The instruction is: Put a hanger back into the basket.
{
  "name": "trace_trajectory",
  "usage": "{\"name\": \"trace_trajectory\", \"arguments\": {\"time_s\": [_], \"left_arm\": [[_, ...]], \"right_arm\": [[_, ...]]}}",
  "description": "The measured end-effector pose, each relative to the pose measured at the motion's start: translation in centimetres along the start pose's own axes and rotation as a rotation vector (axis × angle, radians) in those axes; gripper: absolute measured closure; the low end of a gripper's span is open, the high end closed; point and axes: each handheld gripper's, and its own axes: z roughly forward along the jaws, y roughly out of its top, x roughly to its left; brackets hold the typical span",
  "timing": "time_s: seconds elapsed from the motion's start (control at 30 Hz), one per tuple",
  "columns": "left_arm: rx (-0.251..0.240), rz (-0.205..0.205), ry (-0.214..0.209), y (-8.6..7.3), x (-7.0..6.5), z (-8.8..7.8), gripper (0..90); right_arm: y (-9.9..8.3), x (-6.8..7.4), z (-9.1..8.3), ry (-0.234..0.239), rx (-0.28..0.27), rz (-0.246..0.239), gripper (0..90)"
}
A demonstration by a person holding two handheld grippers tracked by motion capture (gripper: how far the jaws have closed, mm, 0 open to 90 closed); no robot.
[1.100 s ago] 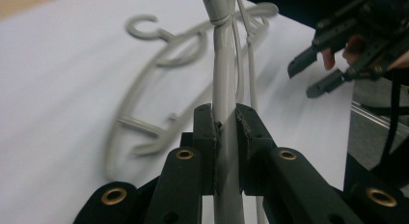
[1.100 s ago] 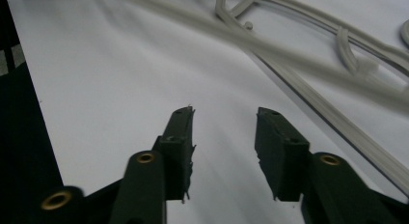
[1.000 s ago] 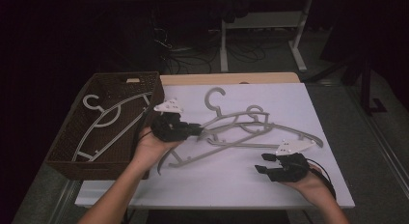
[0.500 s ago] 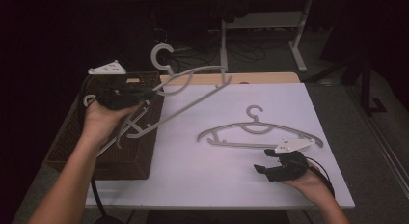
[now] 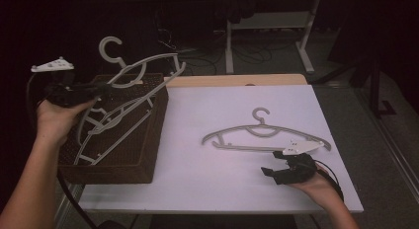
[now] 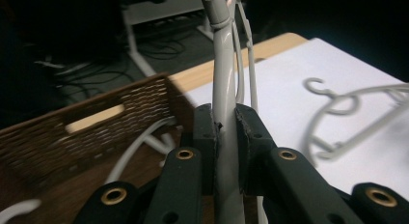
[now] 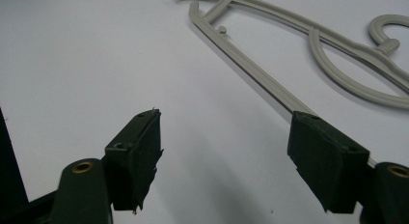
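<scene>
- Carried leftward since earlier, the pale grey plastic coat hanger point(image 5: 133, 73) now hangs above the brown wicker basket point(image 5: 148, 140), pinched by the left gripper point(image 5: 101, 89).
- Right gripper point(image 7: 224, 156), jaws just opened, stands spread beside a second grey hanger point(image 5: 262, 135) lying on the white table point(image 5: 207, 174).

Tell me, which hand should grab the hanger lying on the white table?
The right. Its right gripper sits open beside the hanger on the table, with nothing between its jaws. The left gripper is busy, shut on another hanger over the basket.

- Black two-jaw left gripper point(image 6: 224, 132): brass-ringed screw holes along matte black fingers point(image 6: 252, 137).
- Black right gripper point(image 7: 224, 156): worn, frayed finger pads.
- Grey three-cornered plates on top, black cables trailing.
- Forearms bare, no sleeves.
</scene>
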Motion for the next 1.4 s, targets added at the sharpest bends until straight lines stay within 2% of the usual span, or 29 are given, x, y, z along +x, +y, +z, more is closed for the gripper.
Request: {"name": "trace_trajectory", "arguments": {"time_s": [0.03,0.13,0.23,0.27,0.37,0.4,0.53,0.83,0.9,1.0,1.03,1.1,1.13,1.23,1.3,1.4], "left_arm": [[0.001,-0.019,0.020,-0.7,1.2,-0.7,80.4],[0.012,-0.029,0.063,-1.6,2.7,-1.3,80.4],[0.018,-0.034,0.077,-2.3,3.5,-1.4,80.4],[0.034,-0.051,0.097,-3.0,4.3,-1.4,80.4],[0.038,-0.072,0.100,-3.7,5.0,-1.4,80.4],[0.054,-0.077,0.113,-4.3,5.6,-1.1,80.4],[0.085,-0.086,0.119,-5.5,6.4,-0.3,80.4],[0.172,-0.116,0.079,-7.8,6.9,2.1,80.2],[0.188,-0.112,0.090,-8.3,7.0,2.5,80.0],[0.207,-0.137,0.098,-9.1,7.4,2.8,78.7],[0.206,-0.147,0.099,-9.3,7.6,2.8,76.2],[0.194,-0.158,0.098,-9.4,7.7,2.7,61.6],[0.180,-0.162,0.123,-9.4,7.8,2.4,61.6],[0.152,-0.162,0.126,-9.2,7.6,2.0,51.7],[0.117,-0.148,0.103,-8.5,6.7,1.7,45.4],[0.103,-0.111,0.058,-7.4,5.0,2.0,38.0]], "right_arm": [[0.0,0.0,0.0,-0.003,0.001,0.001,26.7],[0.0,-0.1,0.0,-0.006,0.001,0.002,26.8],[0.0,-0.2,-0.1,-0.008,0.005,0.002,26.9],[0.0,-0.2,-0.1,-0.009,0.005,0.001,26.9],[0.0,-0.2,-0.1,-0.011,0.003,0.001,26.9],[0.0,-0.2,-0.1,-0.013,0.005,0.002,27.0],[-0.1,-0.3,-0.1,-0.016,0.005,0.003,27.1],[-0.2,-0.4,-0.2,-0.025,0.005,0.006,27.4],[-0.1,-0.4,-0.2,-0.025,0.005,0.003,27.4],[-0.1,-0.4,-0.3,-0.027,0.003,0.003,27.4],[-0.1,-0.4,-0.3,-0.028,0.002,0.001,27.5],[-0.1,-0.5,-0.3,-0.028,0.002,0.000,27.5],[-0.1,-0.5,-0.3,-0.029,0.001,-0.001,27.5],[-0.1,-0.5,-0.3,-0.030,0.000,0.002,27.5],[0.0,-0.4,-0.3,-0.027,0.001,0.001,27.5],[0.3,-0.5,-0.3,-0.024,-0.008,0.001,27.4]]}}
